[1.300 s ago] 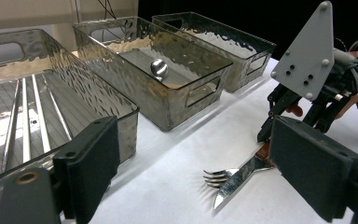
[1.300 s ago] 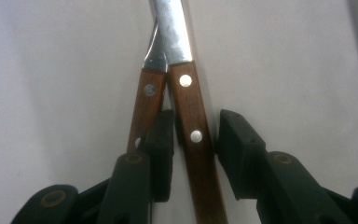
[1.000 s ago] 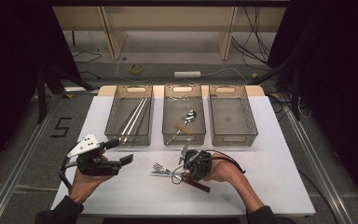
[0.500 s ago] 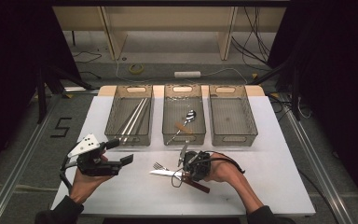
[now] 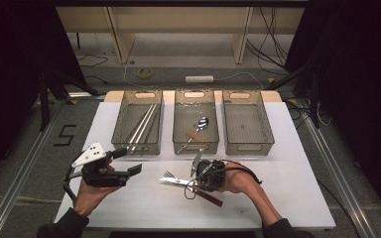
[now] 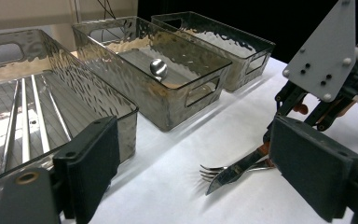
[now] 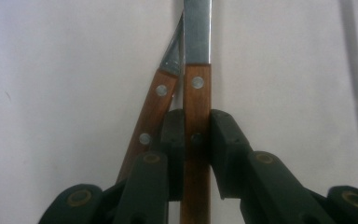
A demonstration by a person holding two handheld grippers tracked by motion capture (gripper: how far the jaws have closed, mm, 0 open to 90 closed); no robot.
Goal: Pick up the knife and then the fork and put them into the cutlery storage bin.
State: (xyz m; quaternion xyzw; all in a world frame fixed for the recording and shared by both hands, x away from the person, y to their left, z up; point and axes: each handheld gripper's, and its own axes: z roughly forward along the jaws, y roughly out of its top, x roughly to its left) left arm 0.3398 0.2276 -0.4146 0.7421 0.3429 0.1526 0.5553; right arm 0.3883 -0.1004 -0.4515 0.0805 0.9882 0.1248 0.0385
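I am closing my right gripper (image 7: pixel 191 135) on the knife (image 7: pixel 196 100) handle, with the fork (image 7: pixel 153 112) handle just beside at nine o'clock, both lying on the table (image 5: pixel 287 198). My left gripper (image 5: pixel 124 161) is waiting open. Next I need a clean lift without dragging the fork.

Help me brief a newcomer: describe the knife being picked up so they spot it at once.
On the white table, look in front of the middle clear bin. There the right hand-held gripper is shut on a wooden-handled knife, whose blade lies across a fork. Unlike the fork beside it, it has a broad flat blade and no tines.
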